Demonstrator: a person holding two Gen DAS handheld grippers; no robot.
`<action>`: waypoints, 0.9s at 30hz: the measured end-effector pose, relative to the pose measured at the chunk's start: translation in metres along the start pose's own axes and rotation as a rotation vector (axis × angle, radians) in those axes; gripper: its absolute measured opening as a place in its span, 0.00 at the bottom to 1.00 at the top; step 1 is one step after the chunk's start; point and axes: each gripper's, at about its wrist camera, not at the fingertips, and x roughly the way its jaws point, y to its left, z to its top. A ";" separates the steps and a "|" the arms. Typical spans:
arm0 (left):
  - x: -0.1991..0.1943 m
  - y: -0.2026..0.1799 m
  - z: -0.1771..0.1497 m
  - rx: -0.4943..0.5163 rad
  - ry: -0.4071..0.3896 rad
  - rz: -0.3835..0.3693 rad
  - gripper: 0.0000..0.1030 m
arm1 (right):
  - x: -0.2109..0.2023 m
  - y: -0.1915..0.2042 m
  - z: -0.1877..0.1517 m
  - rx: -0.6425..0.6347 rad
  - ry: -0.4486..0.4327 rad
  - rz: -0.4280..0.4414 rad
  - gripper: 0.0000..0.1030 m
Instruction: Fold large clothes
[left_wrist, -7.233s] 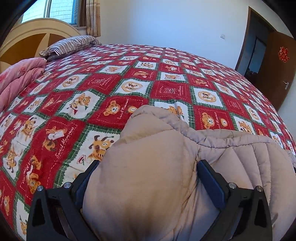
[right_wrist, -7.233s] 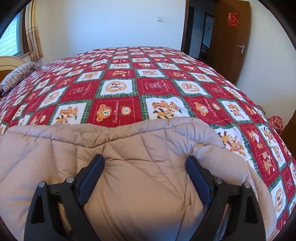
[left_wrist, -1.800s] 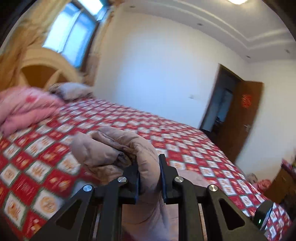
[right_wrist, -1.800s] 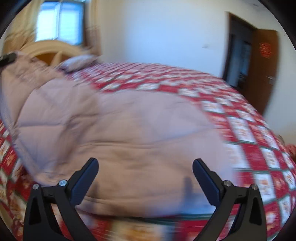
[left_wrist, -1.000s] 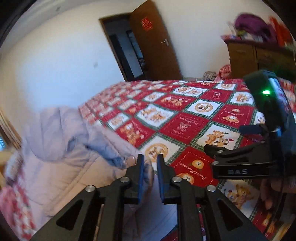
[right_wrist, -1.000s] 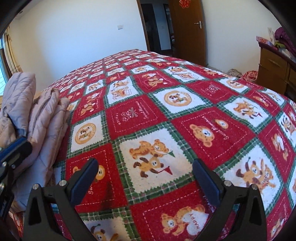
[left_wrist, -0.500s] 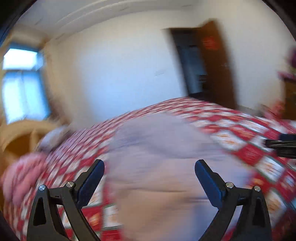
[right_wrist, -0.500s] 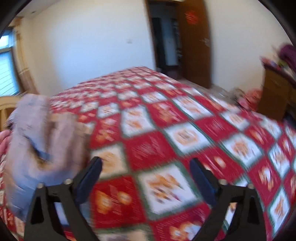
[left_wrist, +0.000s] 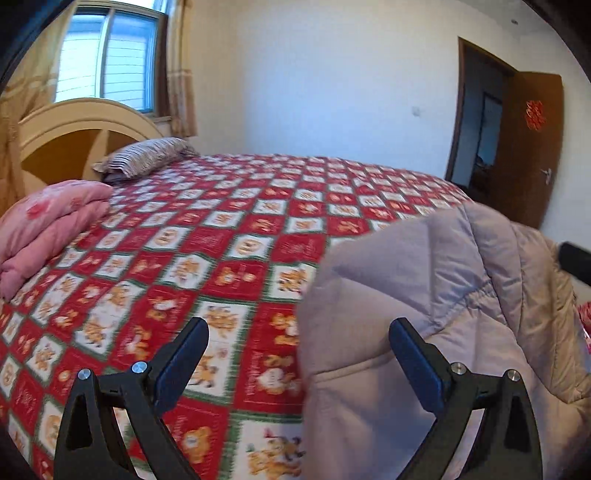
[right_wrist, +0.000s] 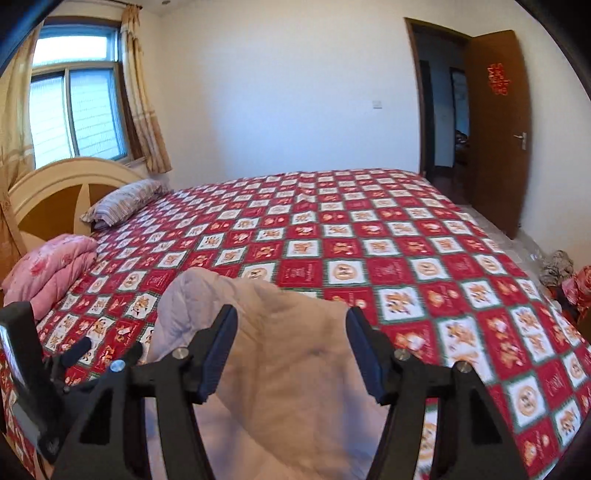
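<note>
The beige padded coat (left_wrist: 424, 295) is lying in a bundled heap on the near edge of the bed (left_wrist: 229, 236), over the red patchwork bedspread (right_wrist: 369, 258).

The left hand-held gripper (left_wrist: 299, 358) is hanging released, its jaws spread wide; the coat is sitting ahead of it and to its right, with the right-hand finger (left_wrist: 417, 365) in front of the fabric, though whether it is touching the cloth is hard to judge.

The right hand-held gripper (right_wrist: 291, 350) is hovering directly over the coat's raised fold. Its jaws have just been closing, with the fold showing between them, but the pads are seemingly not yet pressing on it.

Further ahead and to the left of both grippers, a pink folded quilt (right_wrist: 51, 273) and a striped pillow (right_wrist: 122, 201) are resting near the headboard (right_wrist: 55, 192).
</note>
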 end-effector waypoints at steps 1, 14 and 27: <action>0.005 -0.006 -0.001 0.004 0.003 -0.021 0.96 | 0.007 -0.002 -0.003 0.002 0.012 -0.003 0.62; 0.014 -0.112 -0.029 0.272 -0.001 -0.099 0.96 | 0.027 -0.086 -0.073 0.111 0.170 -0.136 0.52; 0.036 -0.119 -0.045 0.256 0.023 -0.114 0.99 | 0.042 -0.109 -0.104 0.160 0.185 -0.144 0.55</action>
